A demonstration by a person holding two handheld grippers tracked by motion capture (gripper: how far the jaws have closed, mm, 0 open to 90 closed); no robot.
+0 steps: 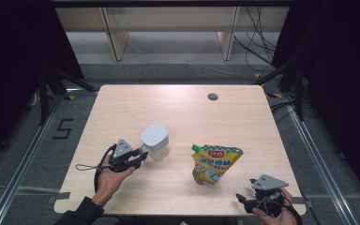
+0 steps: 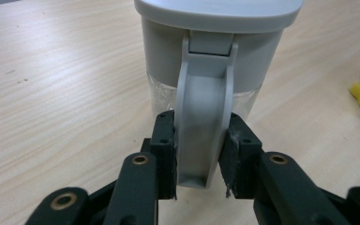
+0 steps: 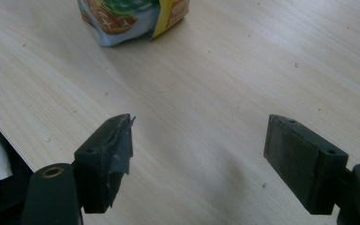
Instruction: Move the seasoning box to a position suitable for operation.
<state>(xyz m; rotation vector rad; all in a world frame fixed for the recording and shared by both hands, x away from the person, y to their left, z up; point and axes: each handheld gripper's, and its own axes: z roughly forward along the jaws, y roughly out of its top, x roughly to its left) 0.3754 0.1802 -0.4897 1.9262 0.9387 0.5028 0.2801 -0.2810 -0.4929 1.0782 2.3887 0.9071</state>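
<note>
Listing first the light wooden desk point(image 1: 178, 117), we record on it a clear plastic jug with a grey lid and grey handle point(image 1: 155, 140), standing upright left of centre. Our left hand-held gripper point(image 1: 140, 157) is clamped on that jug's handle; in the left gripper view its two black jaws press the grey handle point(image 2: 201, 136) from either side, below the lid. To the jug's right, well apart from it, we note a yellow and green printed refill pouch with a green spout corner point(image 1: 214, 164), seen again at the top of the right gripper view point(image 3: 131, 18). Our right hand-held gripper point(image 1: 242, 198) sits at the desk's near right edge, its jaws spread wide over bare wood and holding nothing point(image 3: 199, 154). A small dark round hole point(image 1: 212, 97) marks the far side.
</note>
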